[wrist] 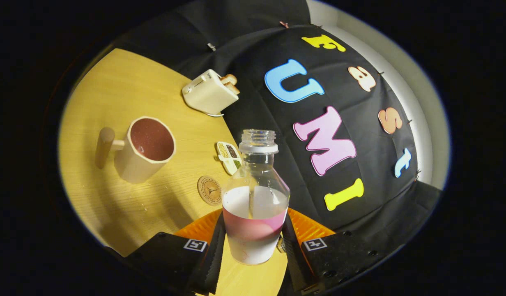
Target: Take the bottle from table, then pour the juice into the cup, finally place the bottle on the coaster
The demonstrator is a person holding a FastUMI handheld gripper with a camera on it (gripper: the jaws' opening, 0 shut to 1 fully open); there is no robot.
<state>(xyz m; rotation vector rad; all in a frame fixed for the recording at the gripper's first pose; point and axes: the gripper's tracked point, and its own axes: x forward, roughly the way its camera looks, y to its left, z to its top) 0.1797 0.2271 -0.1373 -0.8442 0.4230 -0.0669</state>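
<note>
My gripper (pixel 253 242) is shut on a clear, uncapped bottle (pixel 255 197), both fingers pressing on its lower body. The bottle has a pink and white label band and its upper part looks see-through. It is held above the yellow wooden table (pixel 113 90), and the whole scene appears tilted. Beyond and left of the fingers stands a cream cup (pixel 144 150) with a wooden handle and a dark reddish inside. A small round brown coaster (pixel 210 190) lies on the table between the cup and the bottle, just left of the bottle.
A cream toaster (pixel 210 92) with bread slices in it stands beyond the cup near the cloth wall. A small oval dish (pixel 229 156) with grains or spices lies just beyond the coaster. Small droplets speckle the table near the cup.
</note>
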